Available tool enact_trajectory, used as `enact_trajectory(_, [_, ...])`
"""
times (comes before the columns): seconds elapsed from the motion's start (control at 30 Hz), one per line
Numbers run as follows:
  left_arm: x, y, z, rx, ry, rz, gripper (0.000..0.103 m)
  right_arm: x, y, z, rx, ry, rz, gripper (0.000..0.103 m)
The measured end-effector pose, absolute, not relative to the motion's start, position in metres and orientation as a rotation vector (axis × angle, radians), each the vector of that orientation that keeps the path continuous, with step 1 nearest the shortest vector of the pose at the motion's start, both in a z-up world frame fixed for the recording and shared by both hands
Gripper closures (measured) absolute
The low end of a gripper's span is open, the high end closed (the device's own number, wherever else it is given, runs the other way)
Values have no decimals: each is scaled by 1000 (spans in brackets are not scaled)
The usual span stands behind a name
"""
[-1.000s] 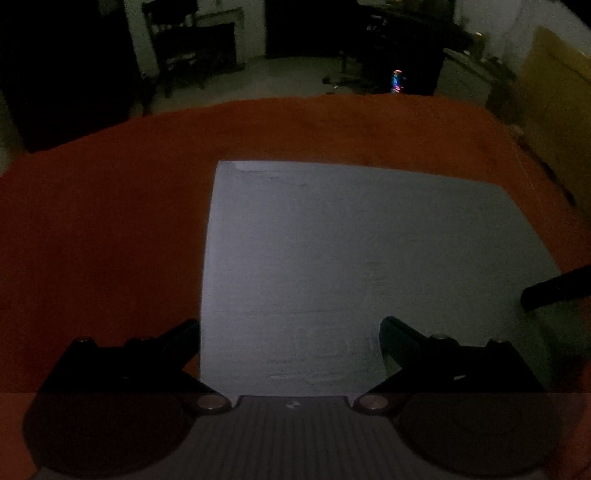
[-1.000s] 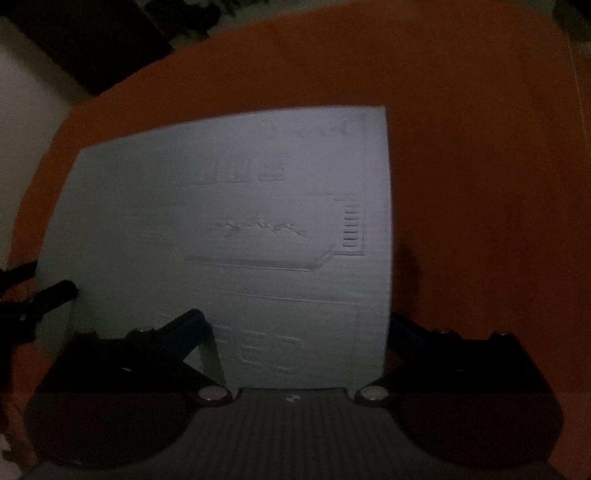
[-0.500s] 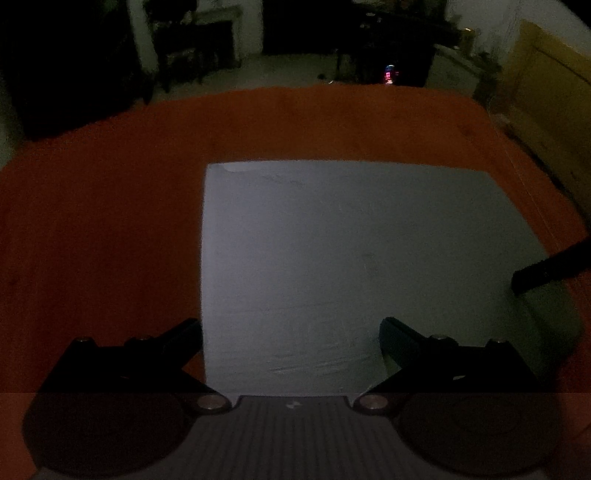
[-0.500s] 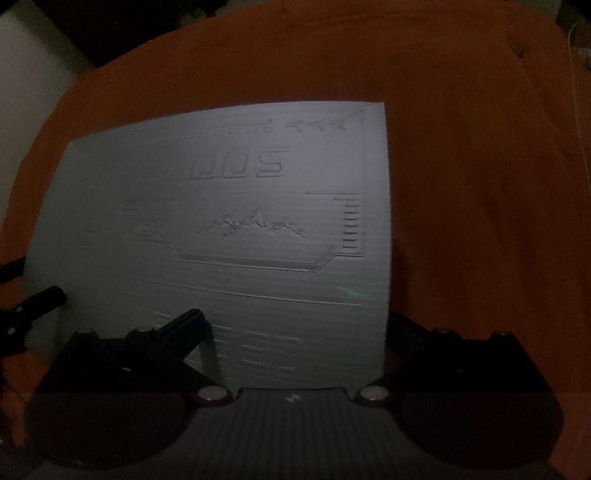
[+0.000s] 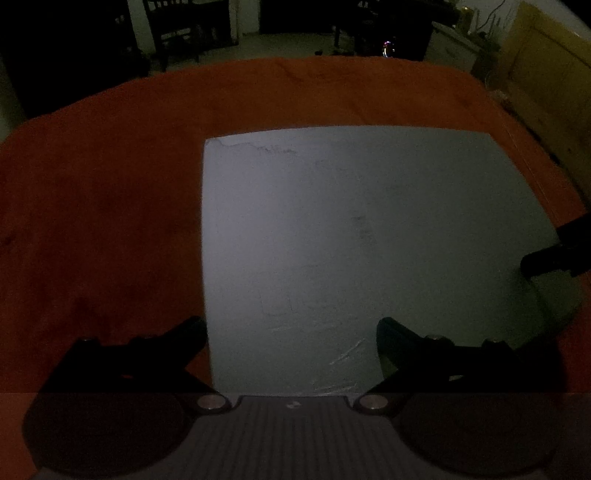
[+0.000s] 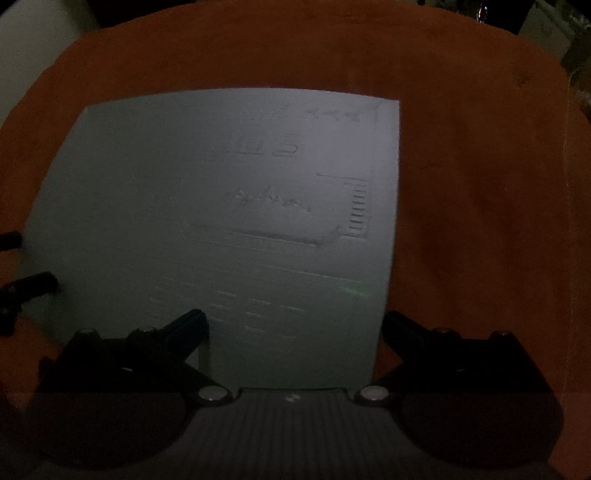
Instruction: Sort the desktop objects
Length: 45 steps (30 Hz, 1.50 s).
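Table: orange-red table (image 5: 110, 206), dimly lit
Room: dark chairs (image 5: 177, 29) far left, wooden panel (image 5: 546, 92) far right
Mat: grey embossed mat (image 5: 351, 240) flat on table, filling its right part in the left view
Left gripper (image 5: 291, 332): jaws open over mat's near left edge
Right gripper (image 6: 295, 325): jaws open astride mat's right edge
Change: mat sits lower in the left view than half a second ago; embossing now blurred
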State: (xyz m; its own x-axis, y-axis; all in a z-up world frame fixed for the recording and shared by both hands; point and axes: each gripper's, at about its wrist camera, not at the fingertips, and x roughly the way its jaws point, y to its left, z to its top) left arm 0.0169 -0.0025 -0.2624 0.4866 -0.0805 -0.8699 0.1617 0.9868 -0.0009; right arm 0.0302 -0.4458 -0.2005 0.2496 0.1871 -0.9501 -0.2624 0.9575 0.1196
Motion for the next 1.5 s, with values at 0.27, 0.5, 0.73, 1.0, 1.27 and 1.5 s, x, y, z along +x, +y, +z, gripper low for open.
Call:
enact_trajectory(0.27, [13, -2, -270, 67, 1027, -125, 0, 39, -428, -220, -54, 1271, 271, 0])
enact_trajectory(0.5, [7, 8, -278, -11, 1075, -117, 0, 0, -402, -229, -45, 1256, 250, 0])
enact_trajectory(0.73, [10, 10, -281, -24, 1083, -117, 0, 12, -394, -245, 27, 1280, 254, 0])
enact_trajectory(1.0, [26, 7, -265, 26, 1120, -90, 2, 23, -381, -237, 49, 1298, 213, 0])
enact_trajectory(1.27, [31, 2, -201, 22, 1100, -124, 1, 29, -365, -194, 162, 1209, 171, 0])
enact_trajectory(1.5, [16, -7, -149, 49, 1091, -181, 1, 57, -345, -144, 135, 1202, 247, 0])
